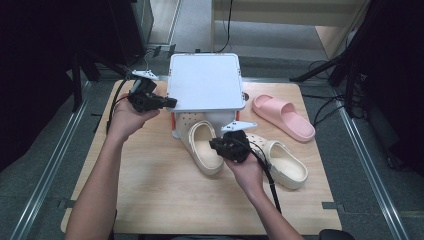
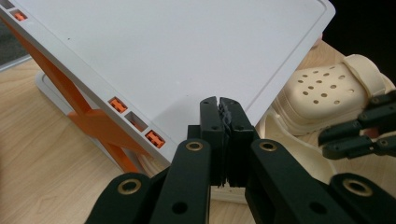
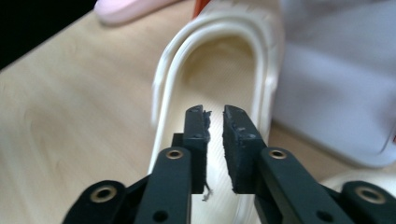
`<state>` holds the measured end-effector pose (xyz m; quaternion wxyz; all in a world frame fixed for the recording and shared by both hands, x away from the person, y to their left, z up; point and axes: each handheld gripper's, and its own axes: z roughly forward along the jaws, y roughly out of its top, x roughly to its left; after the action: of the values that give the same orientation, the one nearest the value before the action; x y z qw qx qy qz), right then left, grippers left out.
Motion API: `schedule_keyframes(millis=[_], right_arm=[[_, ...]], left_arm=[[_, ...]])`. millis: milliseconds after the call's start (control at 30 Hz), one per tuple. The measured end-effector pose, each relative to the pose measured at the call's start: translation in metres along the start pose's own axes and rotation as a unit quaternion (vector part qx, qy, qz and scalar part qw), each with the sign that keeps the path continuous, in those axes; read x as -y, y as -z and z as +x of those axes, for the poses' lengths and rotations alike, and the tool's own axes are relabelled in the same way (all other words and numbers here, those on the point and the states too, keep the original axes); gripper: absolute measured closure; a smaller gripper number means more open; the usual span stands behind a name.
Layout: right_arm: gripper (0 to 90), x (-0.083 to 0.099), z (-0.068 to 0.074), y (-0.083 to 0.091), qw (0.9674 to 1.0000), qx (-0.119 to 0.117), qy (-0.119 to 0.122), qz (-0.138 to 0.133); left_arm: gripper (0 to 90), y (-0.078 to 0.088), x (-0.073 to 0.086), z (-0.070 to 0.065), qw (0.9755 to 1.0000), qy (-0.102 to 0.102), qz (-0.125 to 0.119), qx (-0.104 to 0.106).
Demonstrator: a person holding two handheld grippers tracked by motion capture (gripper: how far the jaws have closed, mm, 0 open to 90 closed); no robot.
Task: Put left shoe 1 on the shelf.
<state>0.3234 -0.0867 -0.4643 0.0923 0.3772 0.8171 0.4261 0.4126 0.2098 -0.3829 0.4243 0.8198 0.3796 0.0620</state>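
Grippers first, high view: your left gripper (image 1: pixel 167 102) sits by the left edge of the white rack (image 1: pixel 205 80), jaws clenched on nothing. Your right gripper (image 1: pixel 216 145) is over the near cream clog (image 1: pixel 202 142), whose toe end is tucked under the rack. Second cream clog (image 1: pixel 280 160) lies just right of it on the wood table (image 1: pixel 150 200), and a pink slide (image 1: pixel 282 116) lies farther back, right side. My guess: you're putting shoes onto or under the rack. One clog is partway in, the other clog and the slide aren't done, the rack top is bare. Left gripper view: left jaws are pressed flat together w/ nothing between, right at the rack's smooth white top (image 2: pixel 187 60). It looks like hard plastic w/ a raised rim and orange legs. Clog toe (image 2: pixel 327 93) is round, soft-looking foam w/ lots of small holes. Right gripper view: right gripper (image 3: pixel 214 121) has a thin gap btwn its pads, nothing in it, so it's let go, not grabbing. It hangs over the clog's open heel part (image 3: pixel 219 60), smooth and curved w/ a thick rim. It's blurry, so I can't tell if it touches.
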Motion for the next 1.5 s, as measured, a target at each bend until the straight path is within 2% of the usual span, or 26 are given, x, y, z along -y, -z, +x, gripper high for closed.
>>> schedule_keyframes(millis=[233, 400, 567, 767, 833, 933, 1033, 1233, 1500], right_arm=[[86.0, 0.022, 0.008, 0.011, 0.9994, -0.018, 0.024, 0.016], [87.9, 0.037, 0.007, 0.018, 0.9991, -0.04, 0.002, 0.015], [90.0, 0.048, 0.012, 0.019, 0.9988, -0.043, 0.009, 0.021], [90.0, 0.058, 0.012, 0.013, 0.9977, -0.048, 0.011, 0.046], [90.0, 0.06, 0.011, 0.01, 0.997, -0.053, 0.013, 0.055], [90.0, 0.063, 0.012, 0.008, 0.9966, -0.044, 0.026, 0.065], [90.0, 0.067, 0.009, 0.004, 0.9965, -0.039, 0.023, 0.07], [90.0, 0.064, 0.008, -0.001, 0.9971, -0.038, 0.018, 0.064], [90.0, 0.053, 0.016, -0.011, 0.9969, -0.047, 0.031, 0.055]], left_arm=[[88.5, 0.0, 0.0, -0.001, 1.0, 0.003, 0.001, -0.002], [88.5, 0.0, 0.0, 0.0, 1.0, 0.006, 0.0, 0.0], [88.5, 0.0, 0.0, 0.0, 1.0, 0.007, -0.001, -0.001], [88.5, 0.0, 0.0, 0.0, 1.0, 0.008, -0.001, 0.0], [88.5, 0.0, 0.0, 0.0, 1.0, 0.007, -0.001, 0.0], [88.5, 0.0, 0.0, 0.0, 1.0, 0.006, 0.0, -0.001], [88.5, 0.0, 0.0, -0.001, 1.0, 0.006, 0.0, -0.001], [88.5, 0.0, 0.0, 0.0, 1.0, 0.006, 0.0, 0.0], [88.8, 0.0, 0.002, 0.0, 0.9999, 0.01, -0.006, 0.002]])
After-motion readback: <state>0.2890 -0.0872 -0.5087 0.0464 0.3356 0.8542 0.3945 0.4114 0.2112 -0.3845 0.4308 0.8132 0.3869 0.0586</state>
